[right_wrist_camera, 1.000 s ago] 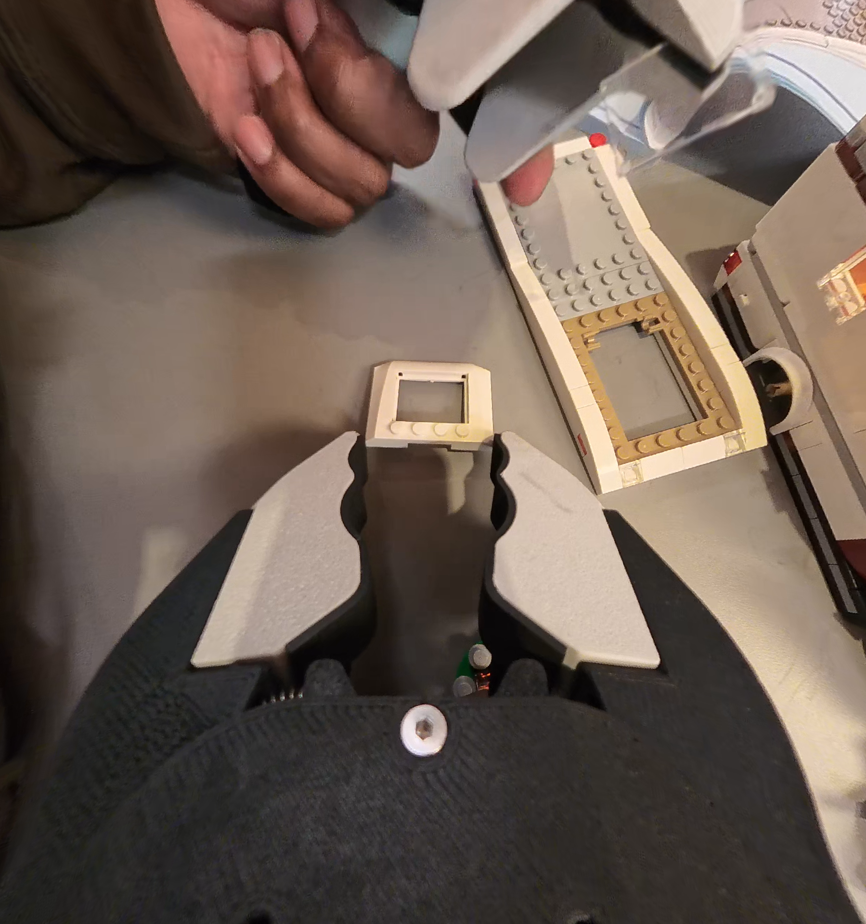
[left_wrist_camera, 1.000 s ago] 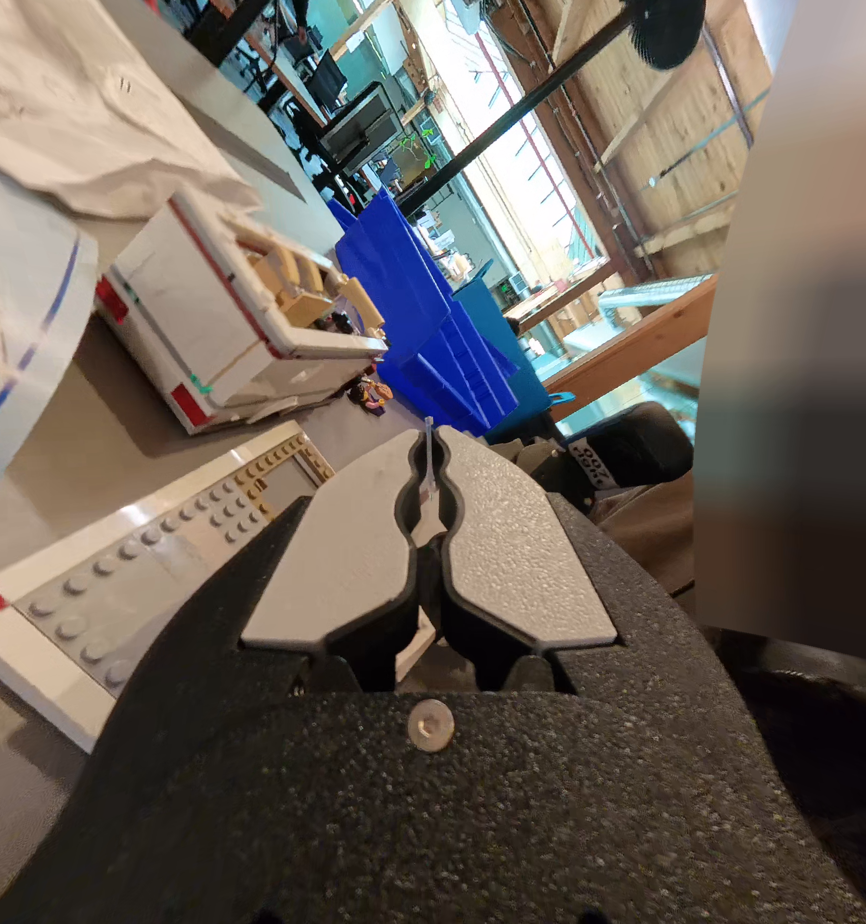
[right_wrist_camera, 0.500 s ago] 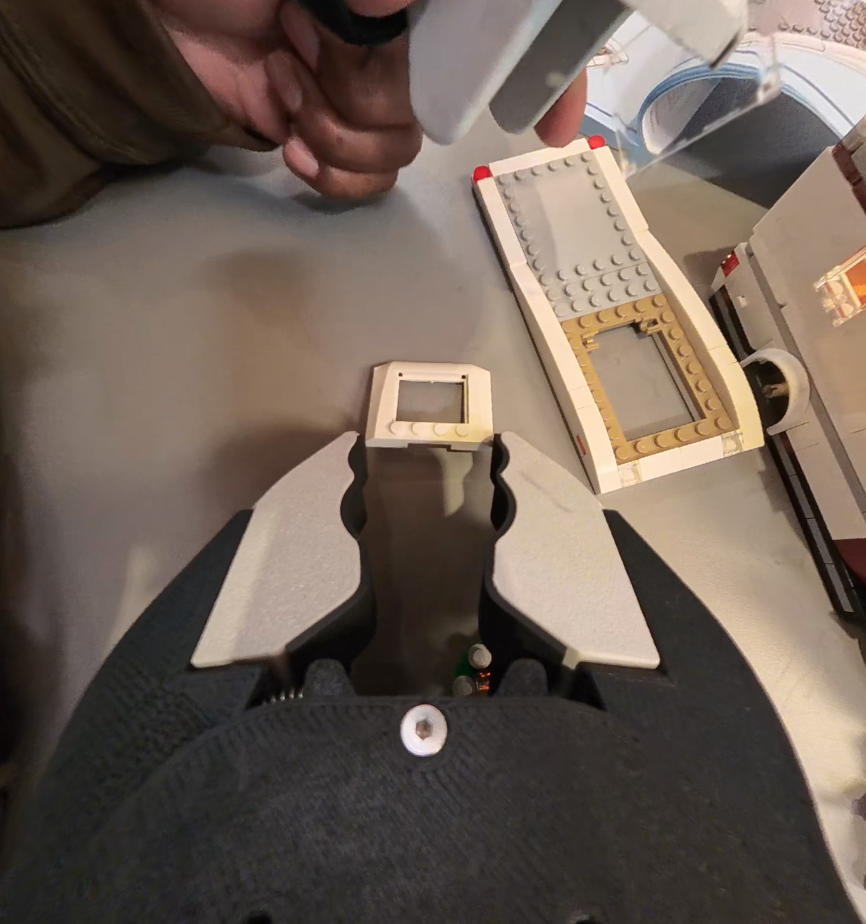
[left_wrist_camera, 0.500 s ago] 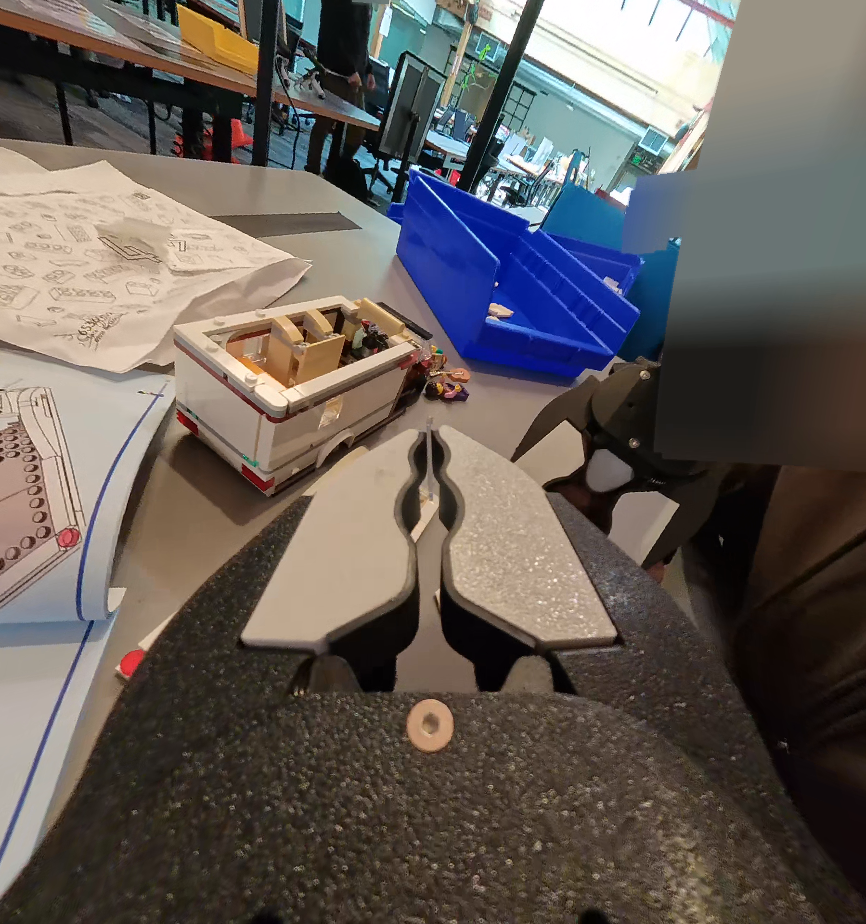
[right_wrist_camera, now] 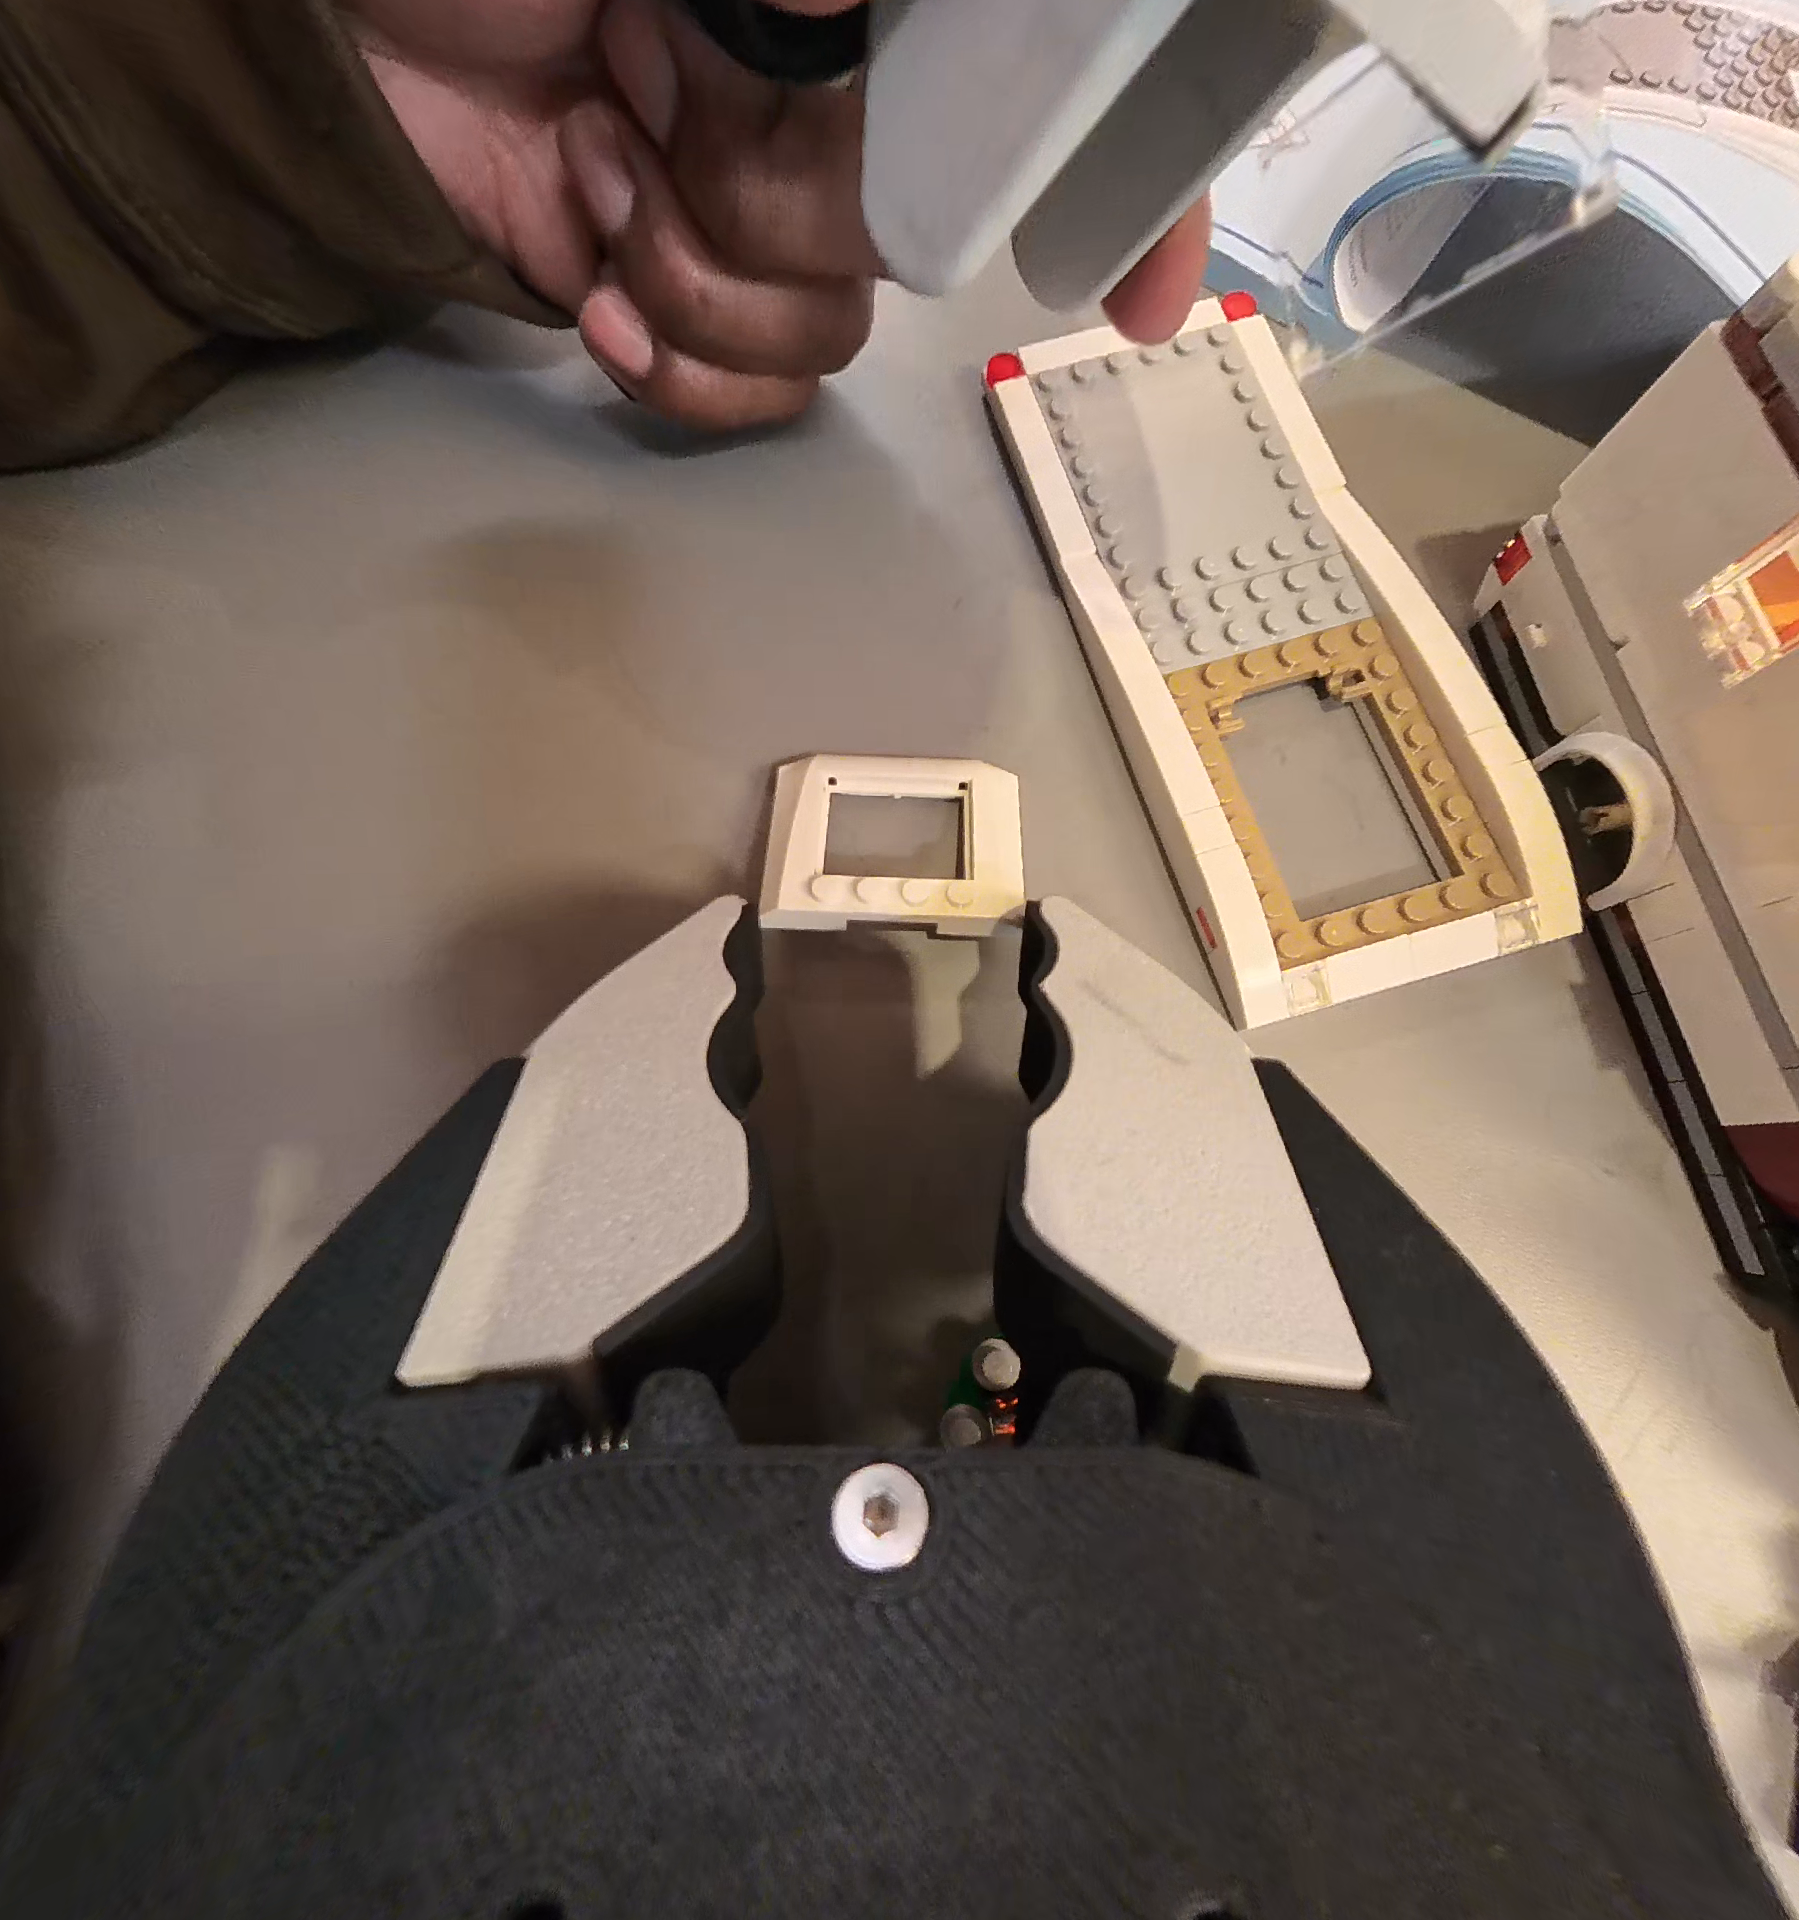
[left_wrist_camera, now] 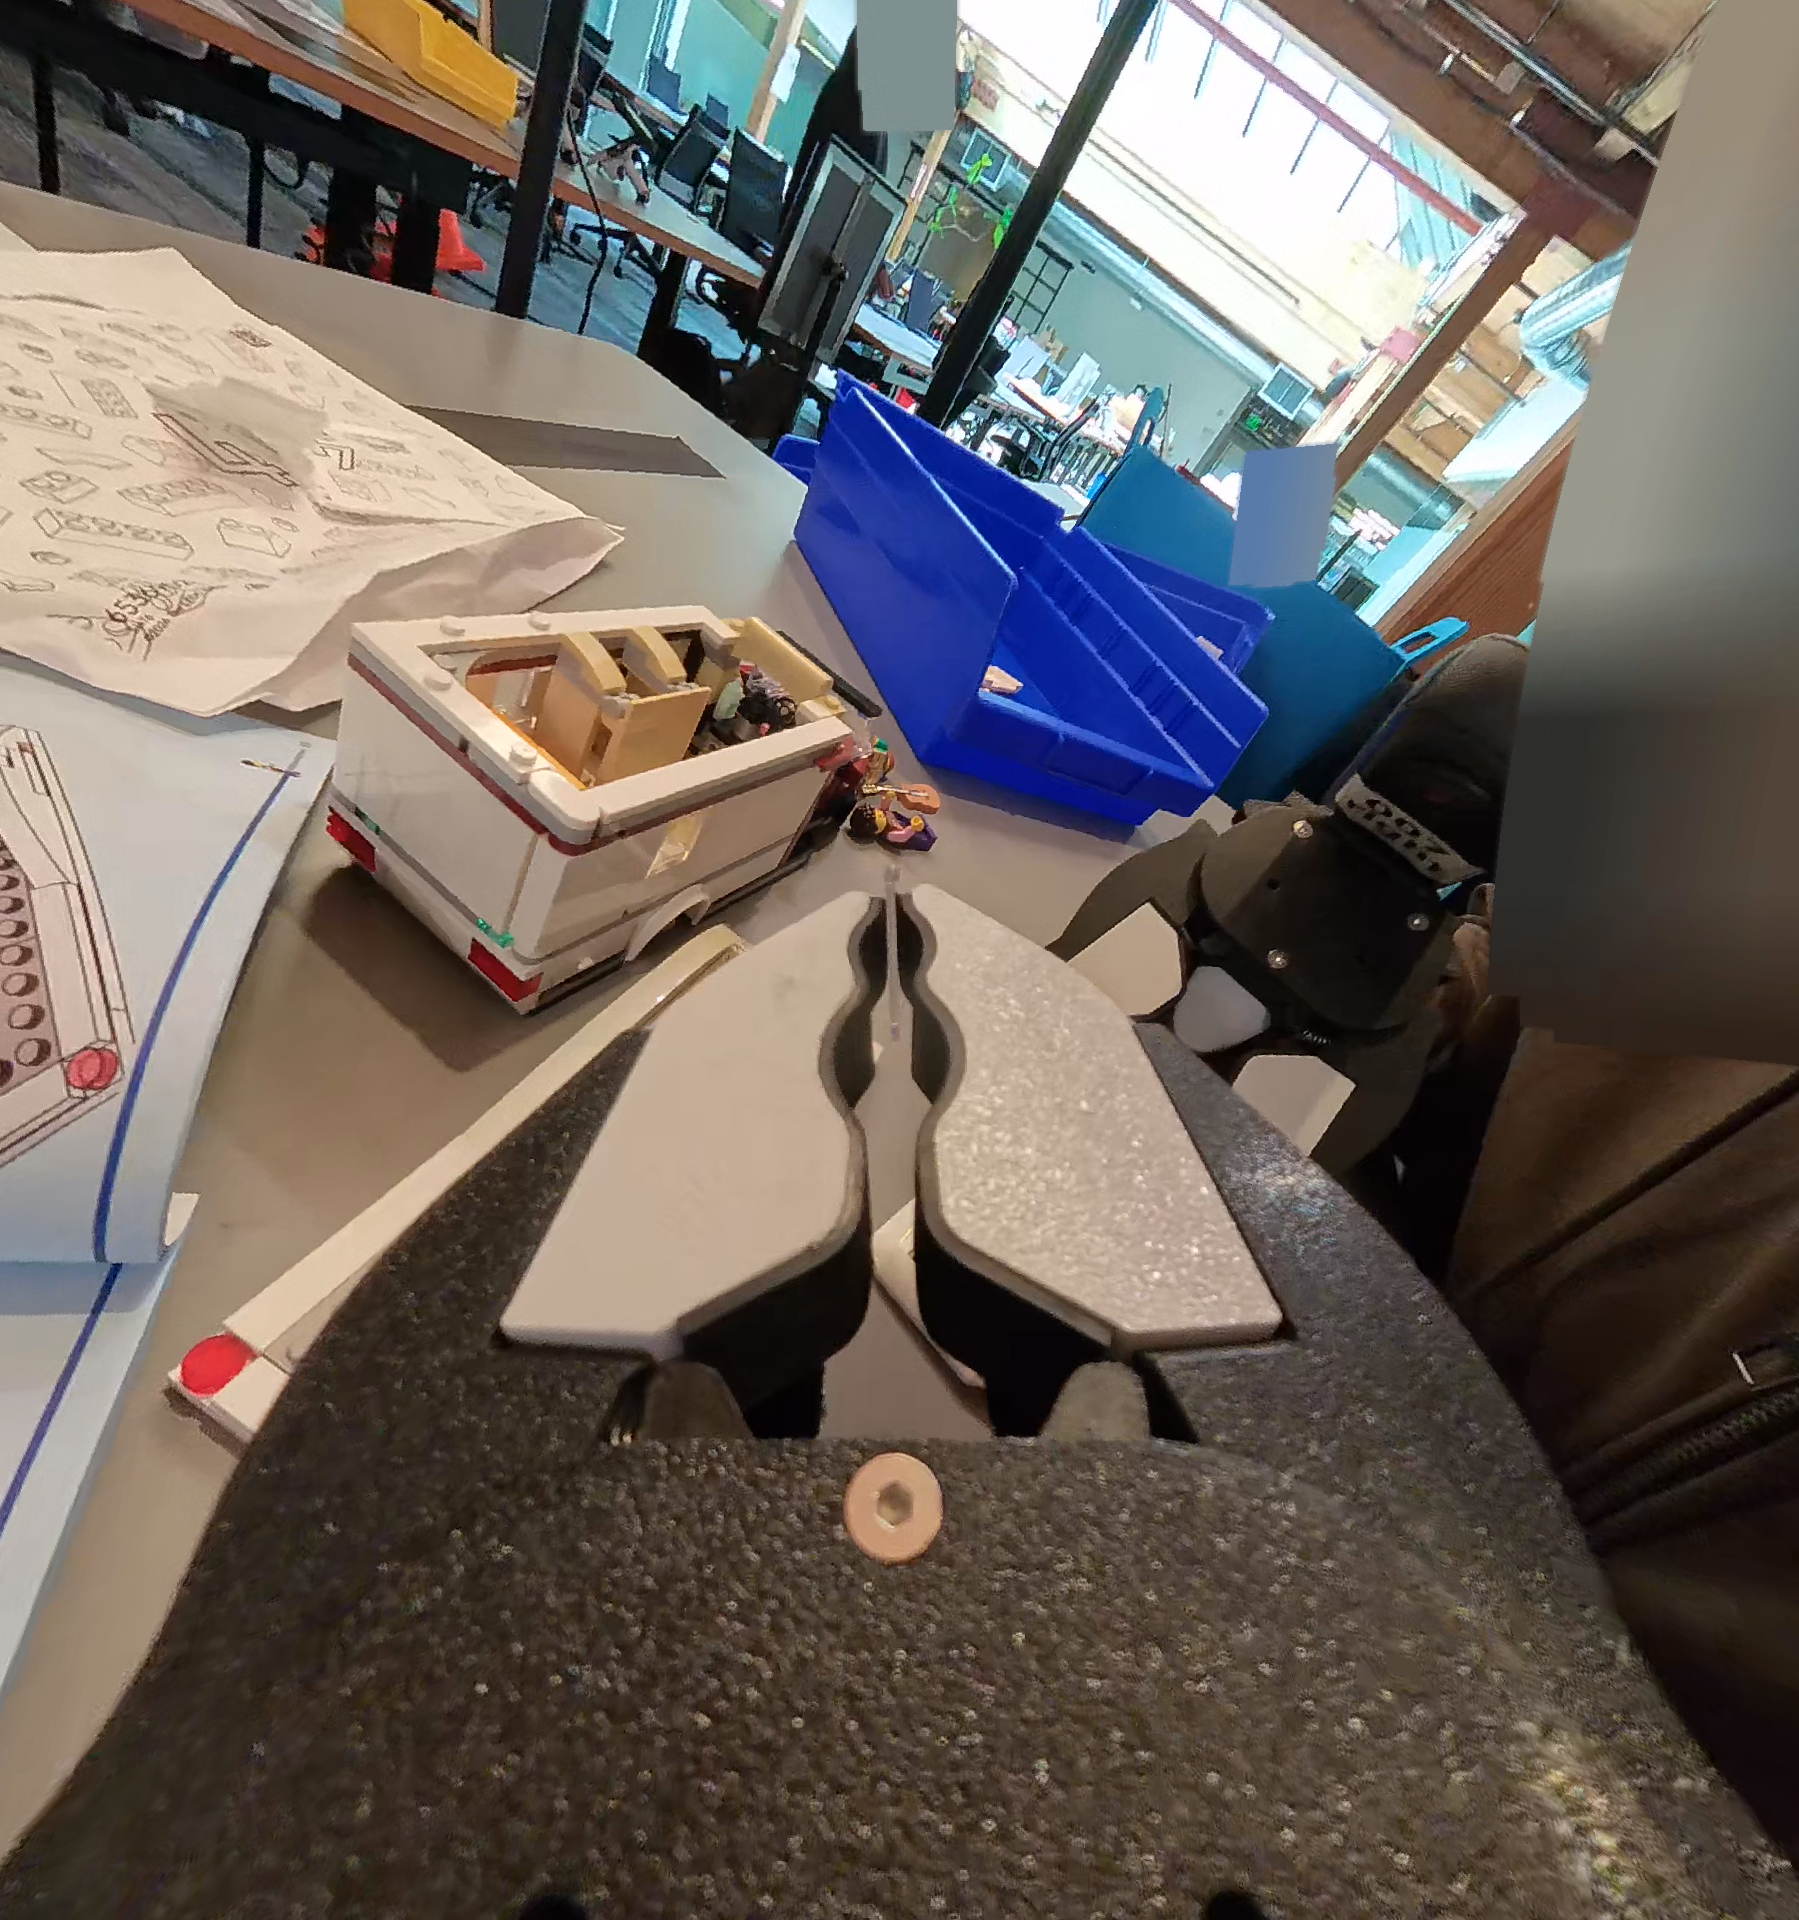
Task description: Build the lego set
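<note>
1. Our left gripper [left_wrist_camera: 890,904] has its jaws drawn almost together on a thin clear pane [left_wrist_camera: 891,940]. From its own camera we see the pane edge-on, standing upright between the pads and poking out just past the tips.
2. In the right wrist view that pane [right_wrist_camera: 1477,239] juts out sideways from the left gripper's tips. A hand [right_wrist_camera: 687,208] holds that gripper up above the far end of the roof panel [right_wrist_camera: 1259,644].
3. Our right gripper [right_wrist_camera: 890,914] stands at a middling width, with a white window frame [right_wrist_camera: 895,831] between its fingertips. The pads seem to press on the frame's two near corners.
4. The frame's long axis runs across the jaws. Its row of studs is nearest us, its opening faces up, and its sloped far edge points away over the grey table [right_wrist_camera: 355,727].
5. The roof panel lies flat just to the right of the frame, beside the white camper van [left_wrist_camera: 562,790].
6. Farther off are an open booklet [left_wrist_camera: 64,935], blue bins [left_wrist_camera: 1030,623] and a small toy figure [left_wrist_camera: 890,816].
</note>
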Tool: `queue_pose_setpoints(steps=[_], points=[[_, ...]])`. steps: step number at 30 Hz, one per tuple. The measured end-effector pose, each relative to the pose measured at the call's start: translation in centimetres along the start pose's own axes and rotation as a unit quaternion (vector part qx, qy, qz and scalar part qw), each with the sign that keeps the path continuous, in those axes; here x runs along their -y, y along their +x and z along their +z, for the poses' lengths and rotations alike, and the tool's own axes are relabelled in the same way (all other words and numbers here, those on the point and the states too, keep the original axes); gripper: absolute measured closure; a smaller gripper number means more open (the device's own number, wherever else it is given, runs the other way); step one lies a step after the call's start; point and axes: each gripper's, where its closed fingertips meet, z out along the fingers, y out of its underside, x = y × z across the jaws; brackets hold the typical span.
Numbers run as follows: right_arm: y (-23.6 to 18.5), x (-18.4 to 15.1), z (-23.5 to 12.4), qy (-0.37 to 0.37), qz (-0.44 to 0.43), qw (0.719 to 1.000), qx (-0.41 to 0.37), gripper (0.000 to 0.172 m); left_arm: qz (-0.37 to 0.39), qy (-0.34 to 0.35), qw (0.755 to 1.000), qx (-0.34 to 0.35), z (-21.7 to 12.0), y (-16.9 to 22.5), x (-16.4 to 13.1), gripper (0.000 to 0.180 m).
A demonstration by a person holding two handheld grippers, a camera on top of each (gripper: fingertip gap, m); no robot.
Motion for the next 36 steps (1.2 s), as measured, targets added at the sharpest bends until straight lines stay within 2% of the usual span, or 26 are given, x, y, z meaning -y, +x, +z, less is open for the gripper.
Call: queue_pose_setpoints(steps=[2,5,10,13,16,23,30,33,34,36], points=[[0.0,0.0,0.0,0.0,-0.001,1.0,0.0,0.124,0.051,-0.002,0.999,0.0,0.0,0.5,0.1,0.179],[0.0,0.0,0.0,0.0,-0.001,1.0,0.0,0.124,0.2,-0.021,0.979,0.026,0.1,1.1,-0.3,0.179],[0.0,0.0,0.0,0.0,-0.003,1.0,-0.001,0.124,0.436,-0.039,0.897,0.061,0.4,2.3,-1.5,0.179],[-0.1,0.0,0.0,0.0,-0.005,1.0,-0.002,0.124,0.51,-0.036,0.857,0.063,0.6,3.0,-2.1,0.179],[-0.1,0.0,0.0,0.0,-0.006,1.0,-0.002,0.124,0.544,-0.029,0.836,0.061,0.6,3.6,-2.2,0.179],[-0.1,0.0,0.0,0.0,-0.006,1.0,-0.001,0.124,0.559,-0.024,0.827,0.057,0.4,3.9,-2.1,0.179],[-0.1,0.0,0.0,0.002,-0.006,1.0,-0.002,0.124,0.551,-0.023,0.832,0.056,0.4,3.8,-2.1,0.179],[0.0,0.2,-0.1,0.007,-0.005,1.0,-0.003,0.124,0.518,-0.033,0.852,0.064,0.5,3.2,-2.0,0.179],[0.0,0.3,-0.2,0.011,-0.004,1.0,-0.003,0.124,0.492,-0.041,0.867,0.062,0.5,2.9,-2.1,0.179],[0.0,0.6,-0.4,0.023,-0.001,1.0,0.001,0.124,0.402,-0.052,0.912,0.056,0.7,2.6,-1.9,0.178]])
